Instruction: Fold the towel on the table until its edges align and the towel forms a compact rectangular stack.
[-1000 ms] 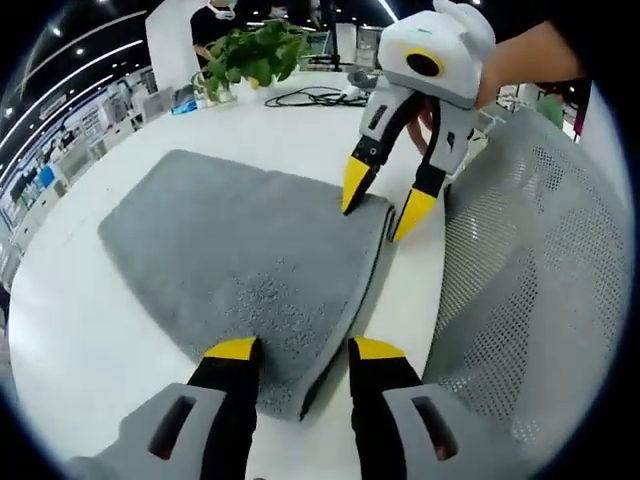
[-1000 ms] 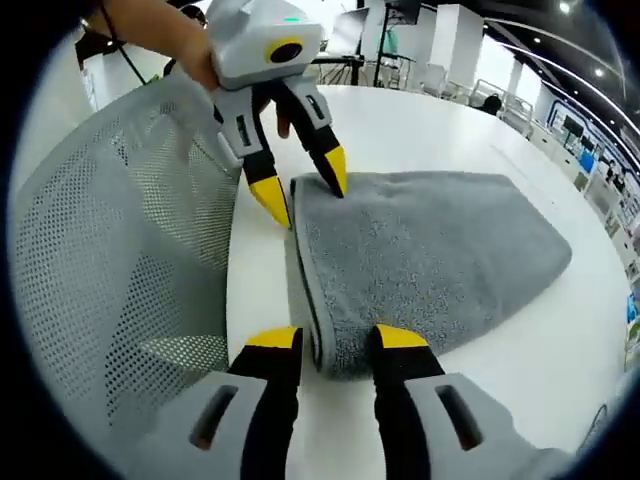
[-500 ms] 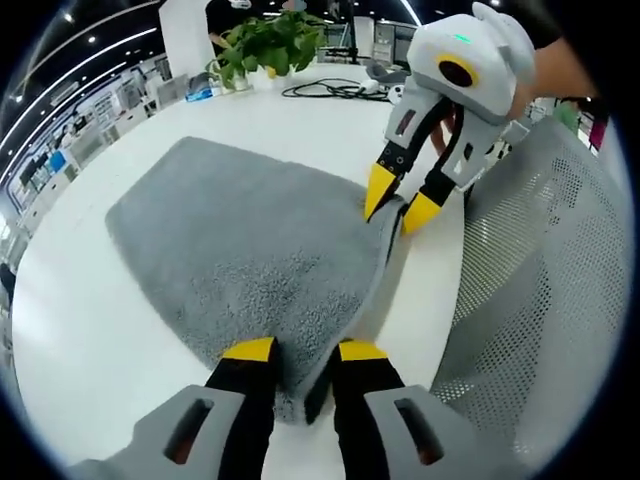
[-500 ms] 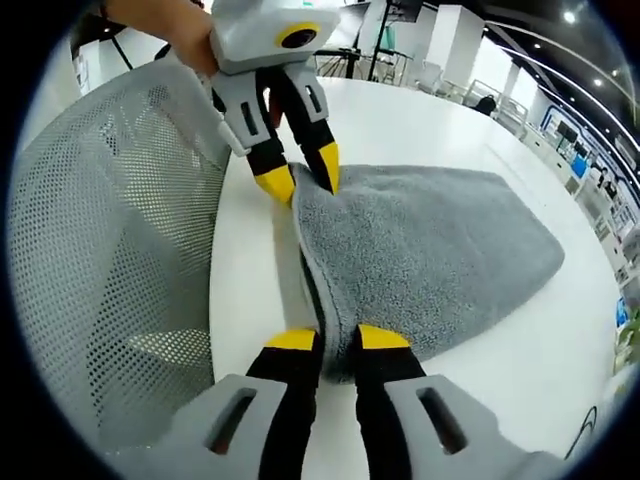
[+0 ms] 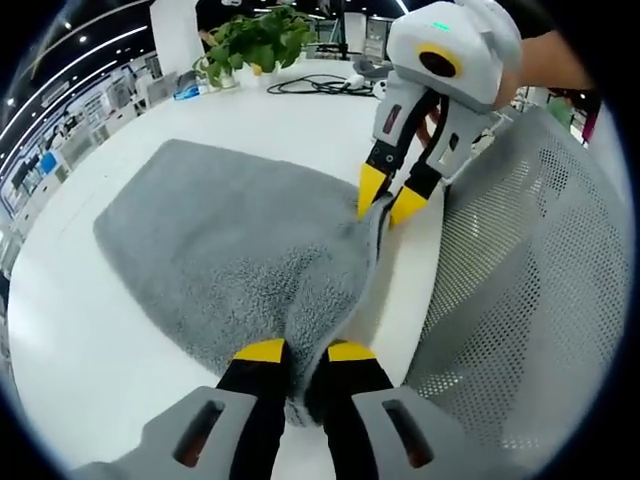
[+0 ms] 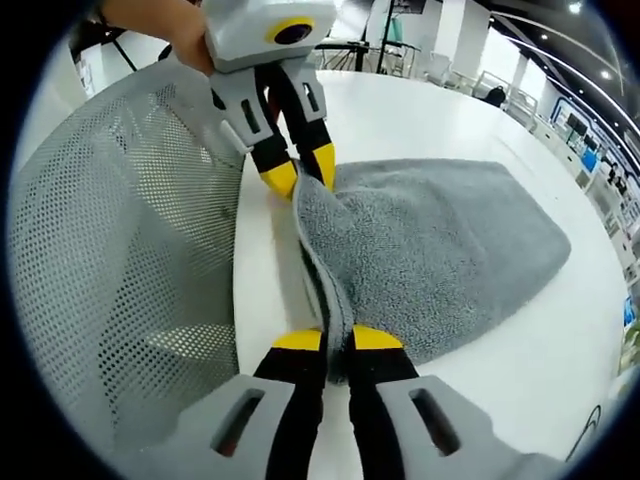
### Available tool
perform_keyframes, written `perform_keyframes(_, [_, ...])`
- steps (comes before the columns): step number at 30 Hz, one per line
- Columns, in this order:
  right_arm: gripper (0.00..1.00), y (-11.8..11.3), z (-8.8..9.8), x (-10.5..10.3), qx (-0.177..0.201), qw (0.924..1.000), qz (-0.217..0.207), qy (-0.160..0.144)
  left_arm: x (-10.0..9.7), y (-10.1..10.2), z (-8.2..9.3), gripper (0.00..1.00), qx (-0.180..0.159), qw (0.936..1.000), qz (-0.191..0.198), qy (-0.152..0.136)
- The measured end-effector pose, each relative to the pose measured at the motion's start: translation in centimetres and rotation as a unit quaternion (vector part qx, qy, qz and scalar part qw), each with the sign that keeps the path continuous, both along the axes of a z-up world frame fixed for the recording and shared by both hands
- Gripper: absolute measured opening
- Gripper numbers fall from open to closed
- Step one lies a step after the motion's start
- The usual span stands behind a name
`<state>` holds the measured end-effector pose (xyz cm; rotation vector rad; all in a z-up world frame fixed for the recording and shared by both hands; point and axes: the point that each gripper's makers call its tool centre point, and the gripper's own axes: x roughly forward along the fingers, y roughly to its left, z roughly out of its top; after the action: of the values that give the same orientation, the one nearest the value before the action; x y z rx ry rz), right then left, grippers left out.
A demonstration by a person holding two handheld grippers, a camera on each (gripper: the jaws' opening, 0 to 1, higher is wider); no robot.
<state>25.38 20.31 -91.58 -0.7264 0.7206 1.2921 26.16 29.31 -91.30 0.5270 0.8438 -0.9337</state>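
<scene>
Two near corners of the grey terry towel (image 5: 220,240) are pinched by the left gripper (image 5: 296,352) and right gripper (image 6: 325,340), the cloth extending away across the white table (image 5: 300,125).

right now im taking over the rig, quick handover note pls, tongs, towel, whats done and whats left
Left tongs: shut on one corner of the grey towel's near edge.
Right tongs: shut on the other corner of that same edge, which is pulled up off the white table between them.
The towel is already doubled over and lies on the table beside a mesh chair back; the far part is flat.
Done: both corners gripped.
Left: likely carry the gripped edge over to the far edge, line up the edges, release, check for a compact rectangle.
</scene>
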Motion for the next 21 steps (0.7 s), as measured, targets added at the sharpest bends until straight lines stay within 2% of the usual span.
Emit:
perform_keyframes(2, [0.05, -0.1, 0.0, -0.3, -0.004, 1.0, 0.002, -0.001, -0.4, -0.1, 0.0, 0.12, 0.005, 0.9999, -0.007, 0.007])
perform_keyframes(3, [0.04, -0.1, 0.1, -0.4, -0.003, 1.0, -0.003, 0.009, -0.7, -0.1, 0.0, 0.12, 0.012, 0.9997, -0.02, 0.011])
perform_keyframes(9, [0.04, -0.1, 0.3, -1.4, 0.001, 0.9993, -0.006, 0.037, -0.9, -0.1, 0.5, 0.09, 0.036, 0.9983, -0.046, 0.002])
perform_keyframes(13, [0.04, 0.0, 0.8, -1.8, 0.006, 0.9986, -0.011, 0.052, -1.1, 0.1, 0.9, 0.09, 0.039, 0.9978, -0.054, 0.001])
perform_keyframes(21, [0.04, 0.1, 2.8, -2.3, 0.044, 0.9958, -0.027, 0.076, -1.0, 0.2, 3.5, 0.09, 0.01, 0.9988, -0.049, 0.0])
